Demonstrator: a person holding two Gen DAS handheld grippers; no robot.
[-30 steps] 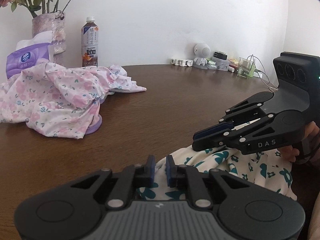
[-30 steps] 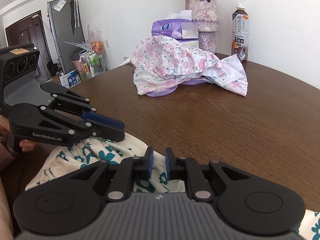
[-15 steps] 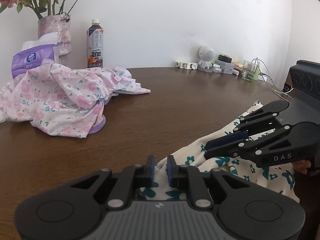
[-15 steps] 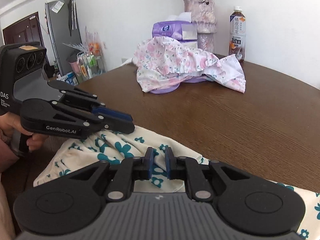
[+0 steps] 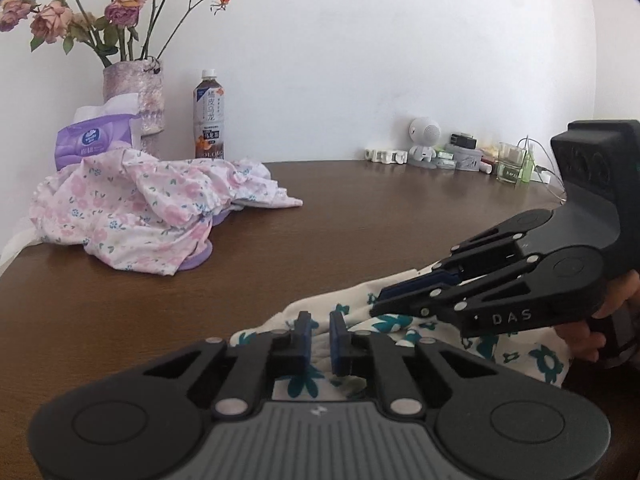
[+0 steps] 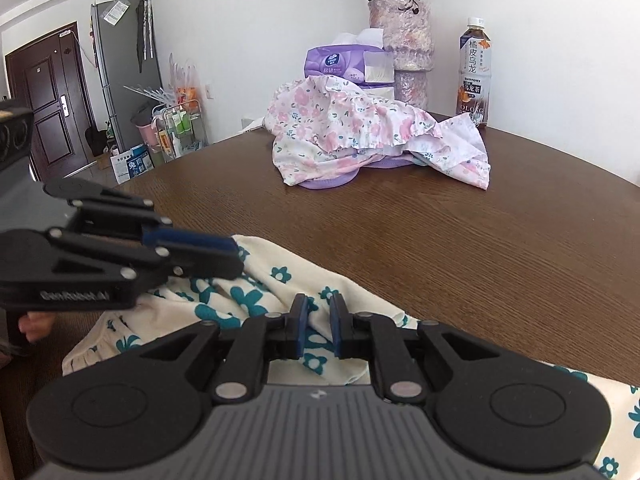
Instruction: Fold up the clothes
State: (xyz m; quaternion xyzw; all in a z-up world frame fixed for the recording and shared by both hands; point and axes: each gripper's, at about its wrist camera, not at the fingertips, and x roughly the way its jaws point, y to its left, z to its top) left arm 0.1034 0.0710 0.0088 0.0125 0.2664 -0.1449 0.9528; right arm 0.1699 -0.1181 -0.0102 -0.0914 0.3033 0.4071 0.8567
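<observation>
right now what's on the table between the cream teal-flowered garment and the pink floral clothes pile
Nothing: bare brown wooden table separates the cream teal-flowered garment from the pink floral clothes pile, clearest in the right wrist view.

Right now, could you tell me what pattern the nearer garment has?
Cream garment with teal flowers, clearest in the right wrist view.

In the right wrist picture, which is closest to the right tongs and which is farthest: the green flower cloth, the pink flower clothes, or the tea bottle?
1. Green flower cloth: right under the right tongs, near edge of the table.
2. Pink flower clothes: mid-table, ahead.
3. Tea bottle: far right, by the wall.
</observation>
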